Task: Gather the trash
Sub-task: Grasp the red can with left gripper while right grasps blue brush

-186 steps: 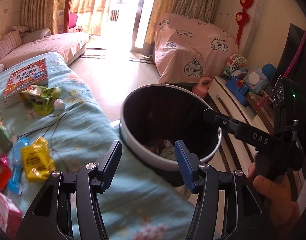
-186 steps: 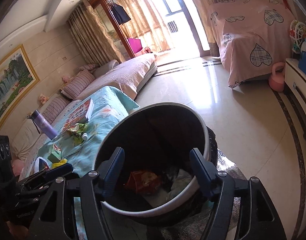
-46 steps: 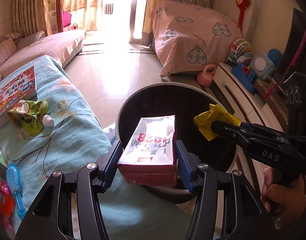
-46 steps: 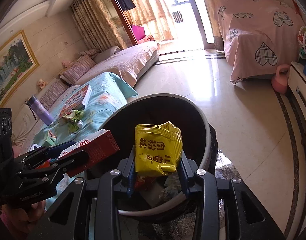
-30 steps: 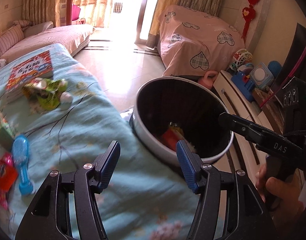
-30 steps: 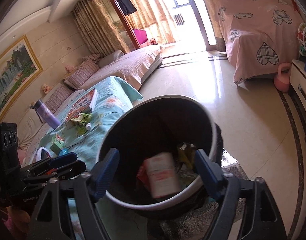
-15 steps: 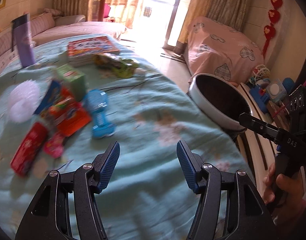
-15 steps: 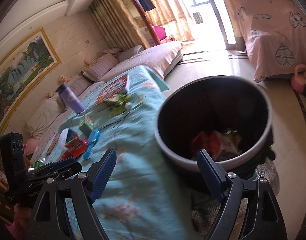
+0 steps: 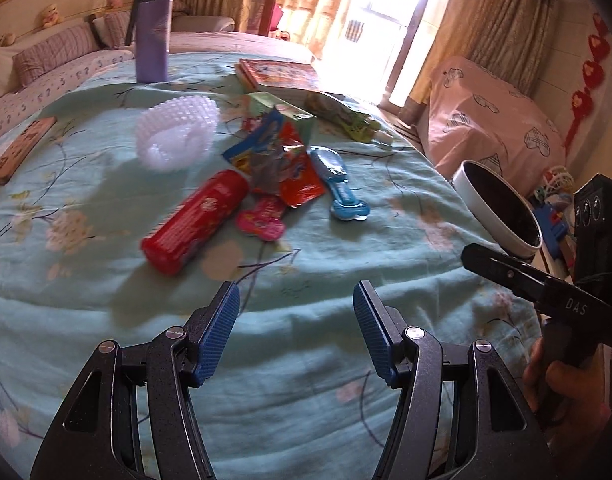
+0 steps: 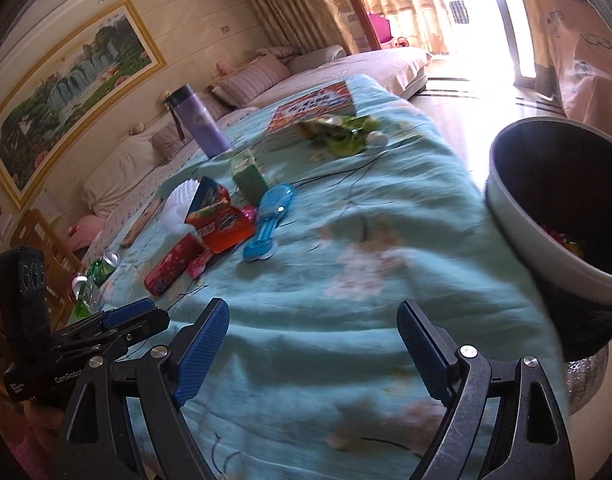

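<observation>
Both grippers hang empty over the light-blue floral cloth (image 9: pixel 346 248): the left gripper (image 9: pixel 295 328) with jaws apart, the right gripper (image 10: pixel 312 346) with jaws spread wider, having just been opening, nothing between them. Ahead of the left one lies the trash: a red cylindrical snack tube (image 9: pixel 193 222), a small pink wrapper (image 9: pixel 261 216) just beside it, crumpled red and blue foil packets (image 9: pixel 283 160), a green carton (image 10: pixel 247 174). At the cloth's right edge stands the round white-rimmed bin (image 10: pixel 554 216), wrappers inside.
</observation>
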The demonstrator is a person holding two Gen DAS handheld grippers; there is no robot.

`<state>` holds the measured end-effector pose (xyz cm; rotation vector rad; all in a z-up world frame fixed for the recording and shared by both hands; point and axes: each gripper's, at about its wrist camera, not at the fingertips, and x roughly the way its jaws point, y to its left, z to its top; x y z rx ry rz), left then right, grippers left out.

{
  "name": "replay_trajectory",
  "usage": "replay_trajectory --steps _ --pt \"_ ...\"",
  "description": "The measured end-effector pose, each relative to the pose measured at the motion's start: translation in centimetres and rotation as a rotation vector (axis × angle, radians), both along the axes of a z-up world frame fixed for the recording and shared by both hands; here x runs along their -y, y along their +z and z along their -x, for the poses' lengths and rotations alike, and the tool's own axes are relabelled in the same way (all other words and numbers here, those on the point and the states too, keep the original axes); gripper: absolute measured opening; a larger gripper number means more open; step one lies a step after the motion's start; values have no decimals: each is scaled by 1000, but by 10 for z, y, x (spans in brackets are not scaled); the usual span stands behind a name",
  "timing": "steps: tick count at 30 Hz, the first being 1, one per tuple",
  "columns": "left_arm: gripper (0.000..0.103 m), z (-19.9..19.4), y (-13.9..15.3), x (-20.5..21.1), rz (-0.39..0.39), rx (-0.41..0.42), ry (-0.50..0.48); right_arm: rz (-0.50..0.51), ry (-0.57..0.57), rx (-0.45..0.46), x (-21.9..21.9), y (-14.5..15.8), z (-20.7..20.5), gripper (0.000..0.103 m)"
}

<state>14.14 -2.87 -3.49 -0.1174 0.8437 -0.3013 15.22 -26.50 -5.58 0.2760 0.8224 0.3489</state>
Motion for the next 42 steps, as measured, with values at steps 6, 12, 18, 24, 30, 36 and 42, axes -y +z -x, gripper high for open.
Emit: replay_trajectory --steps 6,12,18,24,30,36,42 --pt "60 2 1 -17 -6 17 34 28 49 -2 -33 0 -11 87" --pt "60 -5 5 -36 -22 28 59 79 66 14 -58 0 -23 87" --pt "62 -24 7 -48 -66 42 60 110 40 13 -67 -1 -45 74" --pt "63 -54 1 -49 -126 13 8 140 40 -14 -79 -7 -75 58" --pt "57 -76 -18 -43 -178 -37 -33 195 44 -59 -92 -23 -103 49" --pt "38 -73 -23 -33 -200 -26 -66 224 48 -44 -89 -22 -101 21" --pt "33 -57 -14 -35 -123 -21 -42 169 40 -16 -65 -13 -73 20"
